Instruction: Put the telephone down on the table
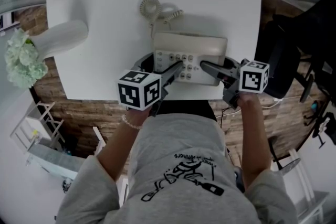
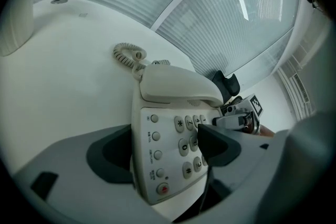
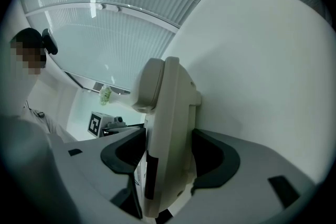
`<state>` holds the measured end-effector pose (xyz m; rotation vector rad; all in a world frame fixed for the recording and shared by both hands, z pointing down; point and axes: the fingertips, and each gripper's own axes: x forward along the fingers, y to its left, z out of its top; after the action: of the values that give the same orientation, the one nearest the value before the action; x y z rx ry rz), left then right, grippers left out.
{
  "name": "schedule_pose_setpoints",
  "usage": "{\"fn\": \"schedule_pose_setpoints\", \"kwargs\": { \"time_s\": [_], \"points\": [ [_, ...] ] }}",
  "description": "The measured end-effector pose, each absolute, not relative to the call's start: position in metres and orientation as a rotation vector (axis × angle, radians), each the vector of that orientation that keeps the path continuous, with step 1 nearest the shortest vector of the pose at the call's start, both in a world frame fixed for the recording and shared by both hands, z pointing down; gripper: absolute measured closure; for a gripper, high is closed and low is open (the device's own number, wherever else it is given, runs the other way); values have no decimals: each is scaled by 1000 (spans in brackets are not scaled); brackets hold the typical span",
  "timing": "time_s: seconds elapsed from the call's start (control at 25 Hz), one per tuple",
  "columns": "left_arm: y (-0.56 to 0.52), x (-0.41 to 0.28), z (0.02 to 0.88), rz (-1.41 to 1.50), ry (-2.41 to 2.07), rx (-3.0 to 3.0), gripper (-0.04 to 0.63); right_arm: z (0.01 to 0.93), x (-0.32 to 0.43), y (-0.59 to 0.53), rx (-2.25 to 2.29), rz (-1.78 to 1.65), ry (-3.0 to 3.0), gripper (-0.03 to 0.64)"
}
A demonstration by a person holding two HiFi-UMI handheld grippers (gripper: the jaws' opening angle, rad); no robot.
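White tabletop [image 1: 105, 2] fills the upper half of the head view, with brown wood floor below its near edge. The telephone [image 1: 189, 55] lies at that near edge, right of centre, with its handset [image 1: 210, 42] seated in the cradle and its coiled cord [image 1: 150, 8] trailing toward the top of the frame. Keeping the set this close to the edge makes sense, since both tools can reach it from the person's side without stretching across the table. The left gripper [image 2: 163, 150] stands wide open with its 2 jaws straddling the front left corner. 1 pad sits off the side of the casing and the other hovers over the keypad [image 2: 184, 144], neither pressing, which reads as a release with the base on the table. The right gripper [image 3: 168, 157] is rolled on its side and closed on the telephone's right edge, 1 pad on the top face and 1 on the underside. That side is probably propped by the lower jaw, and I cannot tell whether the base lies flat there. The set-down looks nearly finished. What remains is for the right jaws to part and slide out sideways without dragging the casing off the edge.
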<state>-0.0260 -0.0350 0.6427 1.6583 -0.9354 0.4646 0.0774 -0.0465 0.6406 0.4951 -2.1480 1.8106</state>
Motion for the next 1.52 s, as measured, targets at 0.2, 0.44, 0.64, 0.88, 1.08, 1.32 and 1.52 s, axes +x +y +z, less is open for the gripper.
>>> {"fn": "schedule_pose_setpoints", "kwargs": {
  "time_s": [0.2, 0.44, 0.64, 0.88, 1.08, 1.32, 1.52],
  "points": [
    [-35, -27, 643, 472, -943, 1657, 230, 640, 77, -47, 503, 1806, -2142, 324],
    [-35, -27, 644, 477, -952, 1647, 227, 641, 76, -48, 519, 1797, -2129, 322],
    [-35, -27, 644, 495, -959, 1644, 224, 641, 77, -48, 523, 1787, -2121, 322],
    [-34, -28, 645, 512, -973, 1644, 219, 641, 78, -48, 534, 1759, -2108, 322],
    [-34, -29, 646, 531, -986, 1646, 218, 641, 78, -47, 546, 1748, -2098, 322],
    [-35, -31, 646, 592, -1023, 1670, 218, 643, 79, -48, 578, 1738, -2080, 324],
    [-35, -31, 647, 589, -1023, 1668, 218, 643, 78, -48, 582, 1743, -2079, 324]
  ]
}}
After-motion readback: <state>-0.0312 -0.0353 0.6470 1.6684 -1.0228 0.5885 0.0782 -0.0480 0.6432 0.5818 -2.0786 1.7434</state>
